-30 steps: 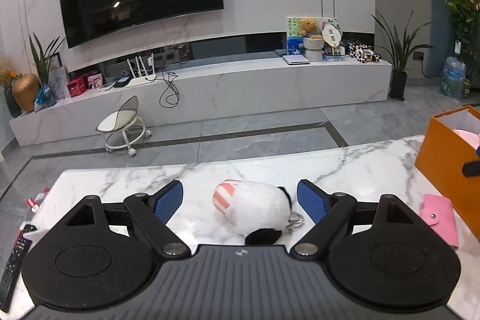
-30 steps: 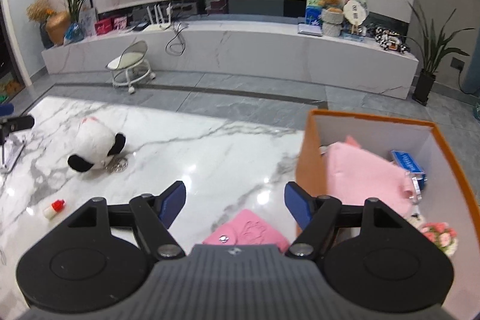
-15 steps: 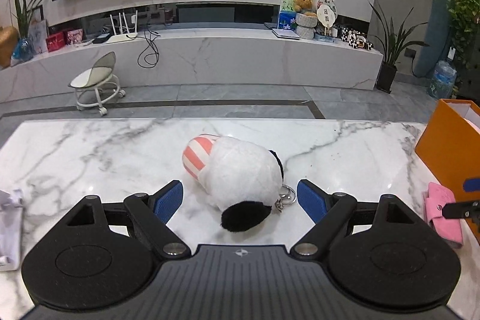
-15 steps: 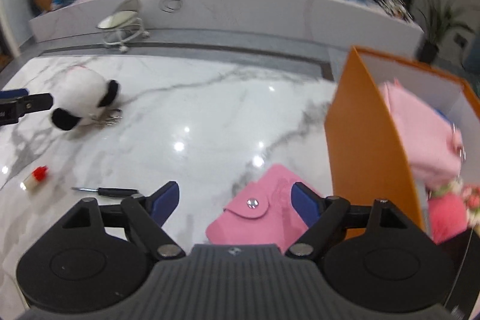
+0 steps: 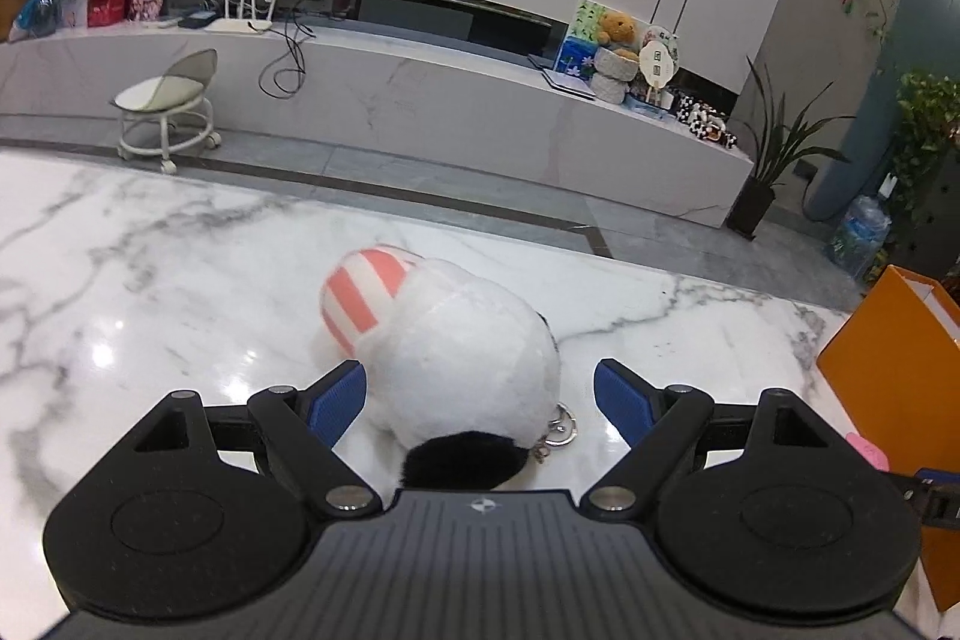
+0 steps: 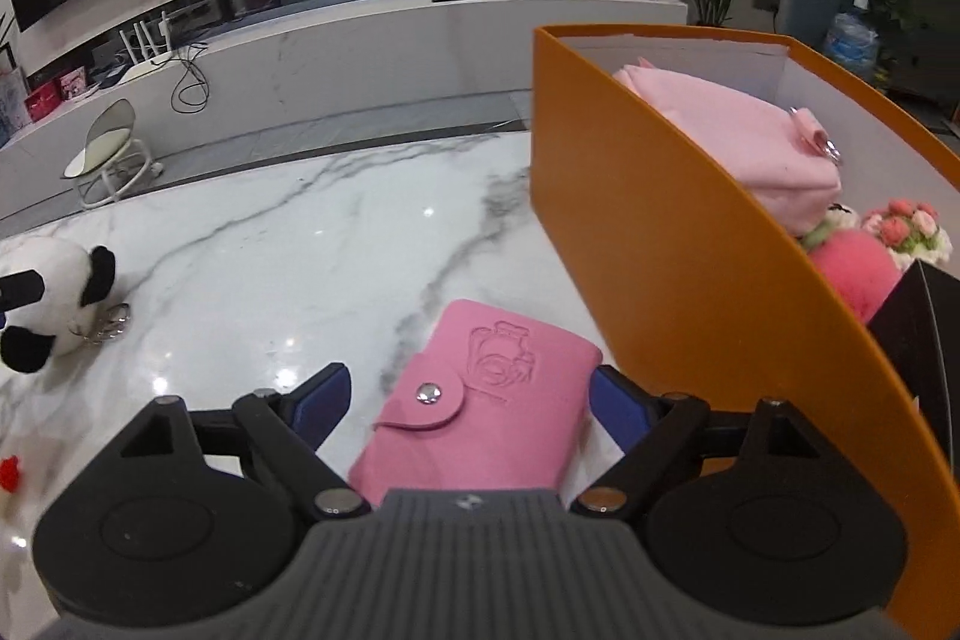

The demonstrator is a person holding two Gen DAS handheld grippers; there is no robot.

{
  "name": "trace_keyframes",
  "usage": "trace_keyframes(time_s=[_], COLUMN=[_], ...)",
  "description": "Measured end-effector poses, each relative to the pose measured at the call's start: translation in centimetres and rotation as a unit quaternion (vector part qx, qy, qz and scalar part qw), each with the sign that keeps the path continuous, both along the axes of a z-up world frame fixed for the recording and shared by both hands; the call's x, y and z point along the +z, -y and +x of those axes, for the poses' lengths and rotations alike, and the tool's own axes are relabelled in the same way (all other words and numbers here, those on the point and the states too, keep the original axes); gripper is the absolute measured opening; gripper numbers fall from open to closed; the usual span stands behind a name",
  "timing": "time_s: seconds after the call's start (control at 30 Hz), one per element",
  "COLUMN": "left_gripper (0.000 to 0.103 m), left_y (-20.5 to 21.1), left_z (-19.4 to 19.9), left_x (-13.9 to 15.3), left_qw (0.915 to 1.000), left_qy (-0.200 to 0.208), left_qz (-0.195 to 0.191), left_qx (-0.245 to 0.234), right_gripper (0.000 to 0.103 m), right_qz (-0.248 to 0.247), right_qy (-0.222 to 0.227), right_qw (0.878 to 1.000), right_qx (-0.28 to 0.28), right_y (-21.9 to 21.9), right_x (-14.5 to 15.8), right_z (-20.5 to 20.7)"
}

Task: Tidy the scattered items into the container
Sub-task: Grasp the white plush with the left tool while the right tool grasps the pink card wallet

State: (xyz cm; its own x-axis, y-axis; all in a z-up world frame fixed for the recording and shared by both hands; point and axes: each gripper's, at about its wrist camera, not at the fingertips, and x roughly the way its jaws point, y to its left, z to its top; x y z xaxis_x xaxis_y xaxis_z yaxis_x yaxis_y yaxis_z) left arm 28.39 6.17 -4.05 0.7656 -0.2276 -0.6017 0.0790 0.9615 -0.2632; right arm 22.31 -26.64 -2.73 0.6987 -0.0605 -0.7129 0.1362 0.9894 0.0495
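- Two items lie out on my marble table (image 6: 336,232): a plush panda (image 5: 456,358) under my left gripper (image 5: 480,391) and a pink wallet (image 6: 480,400) under my right gripper (image 6: 465,394)
- Left gripper stands wide, its blue pads either side of the panda's white body; the left pad looks just beside the fur, the right pad a little apart from it, with the key ring (image 5: 561,430) lying between
- Right gripper is wide as well, straddling the wallet, which lies flat with its snap flap up, just beside the orange box (image 6: 690,292)
- The box already holds a pink pouch (image 6: 738,142), a red plush and a small knitted bouquet (image 6: 909,226)
- I judge the step in hand to be a double pick-up, each gripper lined up on its own item
- Next I need to close each gripper squarely; the wallet is thin and flat, so my pads must get low to its edges, while the panda is soft and will squash
- A small red-capped thing (image 6: 7,472) sits at the far left edge of the right view, too blurred to name
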Motion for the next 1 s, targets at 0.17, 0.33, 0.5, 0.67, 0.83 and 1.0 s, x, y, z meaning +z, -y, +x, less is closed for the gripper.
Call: trace_keyframes(time_s=[0.17, 0.33, 0.5, 0.67, 0.83, 1.0], left_gripper=[0.099, 0.099, 0.099, 0.094, 0.070, 0.067], left_y=[-0.2, -0.5, -0.7, -0.9, -1.4, -1.4], left_z=[0.4, 0.8, 1.3, 1.4, 1.2, 0.8], left_x=[-0.8, -1.6, -2.4, -2.4, -2.1, -2.1], left_qw=[0.9998, 0.9994, 0.9986, 0.9978, 0.9964, 0.9962], left_qy=[-0.012, -0.025, -0.037, -0.052, -0.059, -0.065], left_qz=[-0.010, -0.019, -0.028, -0.035, -0.058, -0.056], left_qx=[0.008, 0.017, 0.026, 0.021, 0.018, 0.011], right_gripper=[0.088, 0.090, 0.096, 0.096, 0.089, 0.088], right_qz=[0.001, 0.015, -0.006, -0.016, -0.012, -0.010], right_qy=[-0.016, -0.032, -0.028, -0.027, -0.028, -0.031], right_qw=[1.000, 0.999, 0.999, 0.999, 0.999, 0.999], right_qx=[-0.015, -0.022, -0.015, -0.011, -0.008, -0.003], right_y=[-0.1, 0.2, -0.5, -0.7, -0.4, -0.3], right_x=[-1.5, -3.0, -3.4, -3.6, -3.3, -3.3], right_z=[0.4, 0.9, 1.0, 1.1, 1.4, 1.3])
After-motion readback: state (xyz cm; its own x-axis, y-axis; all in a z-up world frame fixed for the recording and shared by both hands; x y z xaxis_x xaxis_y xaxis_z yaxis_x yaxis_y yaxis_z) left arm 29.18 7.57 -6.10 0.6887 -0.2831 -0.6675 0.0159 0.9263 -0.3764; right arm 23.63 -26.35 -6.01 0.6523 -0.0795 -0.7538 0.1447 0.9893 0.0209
